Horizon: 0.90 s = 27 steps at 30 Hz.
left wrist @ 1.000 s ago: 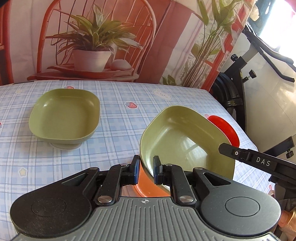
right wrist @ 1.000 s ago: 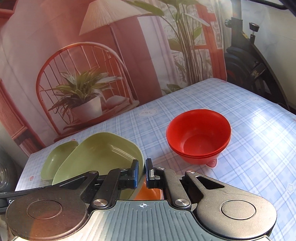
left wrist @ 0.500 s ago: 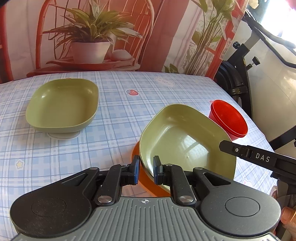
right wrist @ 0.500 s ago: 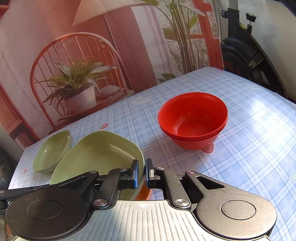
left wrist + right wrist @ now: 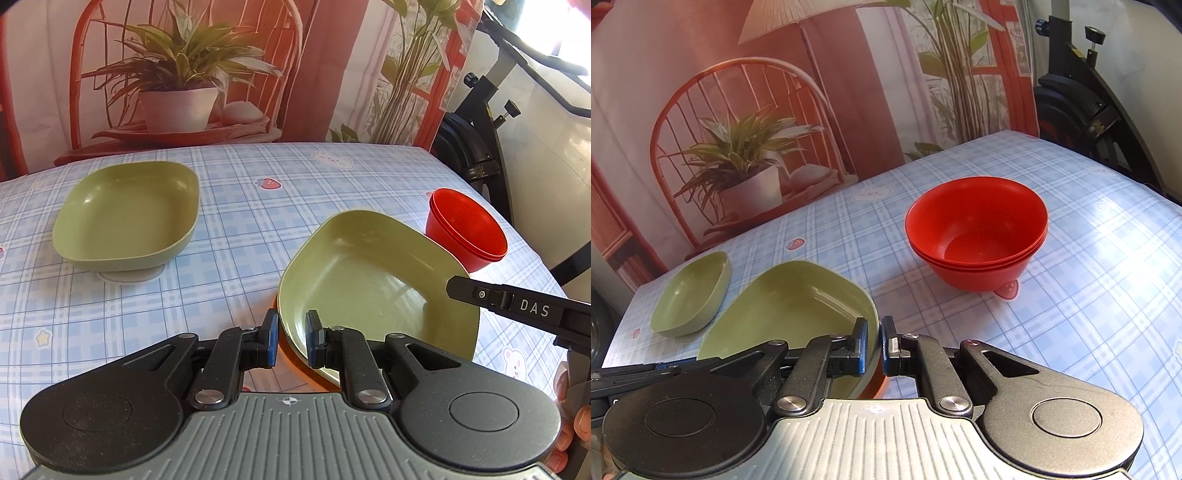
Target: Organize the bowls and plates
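The red bowls (image 5: 466, 234) now show fuller past the green plate (image 5: 373, 284), clamped by left gripper (image 5: 291, 338) and right gripper (image 5: 874, 347); only the right view shows two nested rims.

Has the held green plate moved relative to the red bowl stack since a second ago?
Yes. In the left wrist view the green plate, which had covered most of the red bowl stack, now sits lower, leaving the stack exposed behind it.
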Available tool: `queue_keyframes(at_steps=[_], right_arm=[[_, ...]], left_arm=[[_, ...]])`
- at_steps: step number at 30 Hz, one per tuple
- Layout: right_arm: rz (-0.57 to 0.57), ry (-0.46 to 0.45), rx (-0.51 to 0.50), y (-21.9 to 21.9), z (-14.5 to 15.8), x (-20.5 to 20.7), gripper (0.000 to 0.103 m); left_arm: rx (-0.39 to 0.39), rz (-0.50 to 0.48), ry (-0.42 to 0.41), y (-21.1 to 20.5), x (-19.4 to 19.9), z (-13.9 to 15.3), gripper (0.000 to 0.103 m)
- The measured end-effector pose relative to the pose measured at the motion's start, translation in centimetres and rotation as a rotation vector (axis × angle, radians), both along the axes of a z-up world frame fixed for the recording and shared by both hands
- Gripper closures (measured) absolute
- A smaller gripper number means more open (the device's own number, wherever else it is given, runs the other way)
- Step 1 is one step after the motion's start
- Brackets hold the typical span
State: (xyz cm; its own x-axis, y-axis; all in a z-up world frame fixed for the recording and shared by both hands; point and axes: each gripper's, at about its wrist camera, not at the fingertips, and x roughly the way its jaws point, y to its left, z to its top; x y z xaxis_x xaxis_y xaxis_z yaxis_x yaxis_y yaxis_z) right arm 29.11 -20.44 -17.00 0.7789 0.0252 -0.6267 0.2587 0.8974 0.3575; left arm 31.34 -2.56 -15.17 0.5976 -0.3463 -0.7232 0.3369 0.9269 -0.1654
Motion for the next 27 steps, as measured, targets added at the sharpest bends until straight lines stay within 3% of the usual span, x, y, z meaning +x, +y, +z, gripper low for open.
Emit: queue_keyframes(at_steps=[21,23,27], right_arm=[[0.0,0.021,0.002,-0.2,-0.6,-0.3,0.095],[-0.005,0.02,0.012,-0.4,-0.6,-0.4,0.089],[-0.011,-0.002,0.025,-0.4,0.0,-0.7,0.087]], left_arm=[[0.01,0.03,0.001,0.6,0.2,0.0,0.087],[0.003,0.035,0.0,0.8,0.3,0.1,0.087],[-0.02,0.032,-0.022,1.5,0.2,1.2,0.087]])
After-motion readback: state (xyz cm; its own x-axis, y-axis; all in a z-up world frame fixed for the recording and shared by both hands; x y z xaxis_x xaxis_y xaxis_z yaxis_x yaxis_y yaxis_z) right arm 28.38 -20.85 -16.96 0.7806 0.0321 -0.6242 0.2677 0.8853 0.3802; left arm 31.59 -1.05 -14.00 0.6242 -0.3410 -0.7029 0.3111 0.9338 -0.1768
